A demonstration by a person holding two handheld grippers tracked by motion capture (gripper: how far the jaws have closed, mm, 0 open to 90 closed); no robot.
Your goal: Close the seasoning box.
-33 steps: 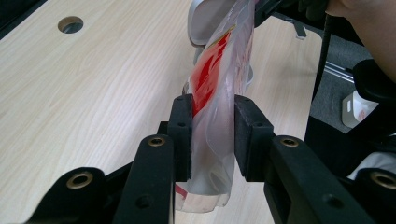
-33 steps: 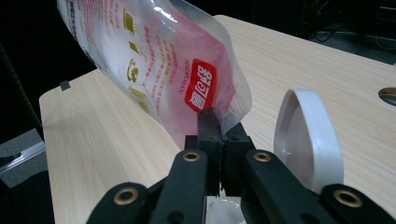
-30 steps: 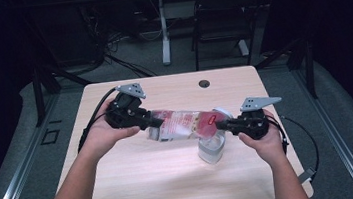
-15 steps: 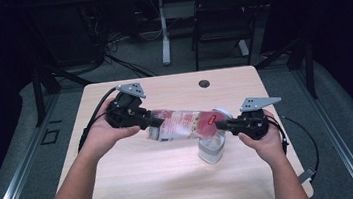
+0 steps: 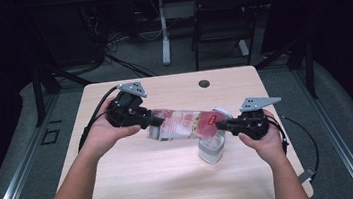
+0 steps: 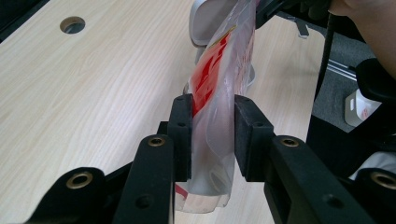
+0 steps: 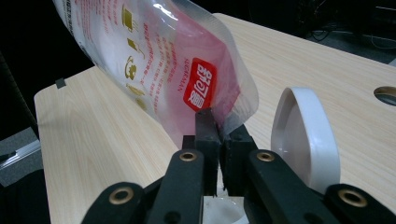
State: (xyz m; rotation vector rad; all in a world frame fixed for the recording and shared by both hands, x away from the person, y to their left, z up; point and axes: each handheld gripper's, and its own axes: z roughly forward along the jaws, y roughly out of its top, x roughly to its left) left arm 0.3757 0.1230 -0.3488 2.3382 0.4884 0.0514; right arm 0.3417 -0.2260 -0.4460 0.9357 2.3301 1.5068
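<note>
Clear red-printed plastic pouch (image 5: 185,124) spans level between left tool (image 5: 147,120) and right tool (image 5: 221,125), both clamped on it, right jaws just easing, lower end over white cup (image 5: 212,148).

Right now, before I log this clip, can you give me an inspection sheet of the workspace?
Surface: light wood table, with a round cable hole.
Job's things: clear pouch with red print held level over a white container.
Clutter: nothing seen.
Grippers: left gripper clamps one pouch end; right gripper pinches the other edge, its fingers just easing apart.
Cables: black cable trails from left gripper.
Surroundings: dark room, chair behind the table.
</note>
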